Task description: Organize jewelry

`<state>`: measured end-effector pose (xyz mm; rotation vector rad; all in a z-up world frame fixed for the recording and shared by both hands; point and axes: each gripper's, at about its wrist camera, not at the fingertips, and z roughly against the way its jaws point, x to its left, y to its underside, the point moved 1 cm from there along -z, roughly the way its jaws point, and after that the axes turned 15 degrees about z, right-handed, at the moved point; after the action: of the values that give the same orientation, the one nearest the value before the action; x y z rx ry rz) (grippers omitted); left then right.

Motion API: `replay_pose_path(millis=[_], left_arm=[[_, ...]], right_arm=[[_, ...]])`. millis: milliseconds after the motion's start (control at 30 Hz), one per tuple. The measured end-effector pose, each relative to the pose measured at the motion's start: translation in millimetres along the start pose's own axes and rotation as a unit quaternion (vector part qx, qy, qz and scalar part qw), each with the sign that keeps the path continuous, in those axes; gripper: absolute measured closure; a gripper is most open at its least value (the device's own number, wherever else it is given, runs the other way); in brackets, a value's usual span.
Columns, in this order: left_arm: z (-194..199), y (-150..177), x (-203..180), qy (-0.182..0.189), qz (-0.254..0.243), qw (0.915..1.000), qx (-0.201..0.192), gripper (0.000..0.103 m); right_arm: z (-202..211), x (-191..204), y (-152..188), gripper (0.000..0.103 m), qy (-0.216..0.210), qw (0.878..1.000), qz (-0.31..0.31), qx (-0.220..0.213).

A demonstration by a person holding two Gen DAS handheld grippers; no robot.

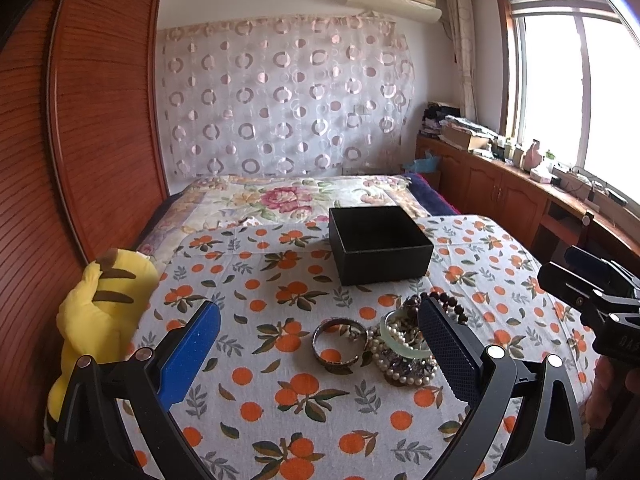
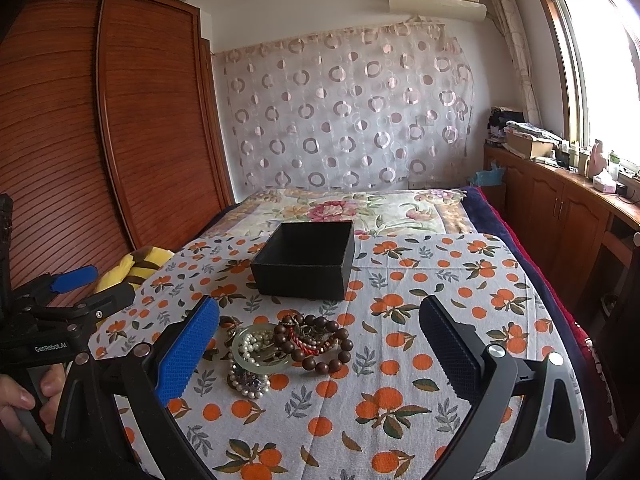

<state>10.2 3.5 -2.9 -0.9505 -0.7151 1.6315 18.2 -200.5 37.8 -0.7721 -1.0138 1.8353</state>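
A pile of jewelry [image 1: 404, 344] lies on the orange-print cloth: pearl strands, a pale green bangle, brown wooden beads [image 2: 320, 340]. A dark metal bangle [image 1: 338, 342] lies just left of the pile. An open, empty black box [image 1: 378, 242] stands behind them; it also shows in the right wrist view [image 2: 306, 258]. My left gripper [image 1: 320, 312] is open, above the cloth, with the bangle and pile between its fingers. My right gripper [image 2: 320, 312] is open over the pile. Neither holds anything.
A yellow striped plush toy [image 1: 100, 308] lies at the cloth's left edge beside a wooden wardrobe [image 1: 92, 120]. A floral bedspread [image 1: 288, 196] lies behind the box. Wooden cabinets with clutter [image 1: 520, 168] run along the right under a window.
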Motion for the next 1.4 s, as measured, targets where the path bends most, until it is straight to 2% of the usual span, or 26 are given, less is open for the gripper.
replay_pose_path(millis=[467, 700, 833, 933, 1167, 1200, 1267, 1333, 1400], left_arm=[[-46, 27, 21, 0.009, -0.001, 0.9969, 0.078, 0.008], [-69, 34, 19, 0.028, -0.013, 0.9933, 0.112, 0.008], [-85, 36, 17, 0.036, -0.021, 0.9898, 0.137, 0.008], [-95, 33, 21, 0.051, -0.009, 0.9866, 0.155, 0.022], [-124, 28, 27, 0.050, -0.004, 0.9821, 0.182, 0.060], [-127, 28, 27, 0.048, -0.002, 0.9816, 0.185, 0.067], [-134, 28, 27, 0.047, -0.004, 0.9804, 0.192, 0.073], [-141, 28, 28, 0.041, -0.008, 0.9799, 0.195, 0.076], [-145, 29, 28, 0.040, -0.010, 0.9791, 0.199, 0.087]], right_arm=[[-34, -8, 35, 0.003, -0.027, 0.999, 0.005, 0.028], [-56, -8, 55, 0.020, -0.044, 0.997, 0.015, 0.055], [-65, -6, 64, 0.021, -0.052, 0.996, 0.020, 0.069], [-70, -4, 69, 0.021, -0.056, 0.995, 0.022, 0.080], [-77, 0, 73, 0.022, -0.066, 0.993, 0.030, 0.093], [-77, 0, 73, 0.024, -0.068, 0.993, 0.031, 0.094], [-79, 1, 74, 0.030, -0.075, 0.992, 0.034, 0.100], [-82, 2, 72, 0.037, -0.085, 0.990, 0.037, 0.105], [-84, 4, 68, 0.043, -0.093, 0.989, 0.044, 0.108]])
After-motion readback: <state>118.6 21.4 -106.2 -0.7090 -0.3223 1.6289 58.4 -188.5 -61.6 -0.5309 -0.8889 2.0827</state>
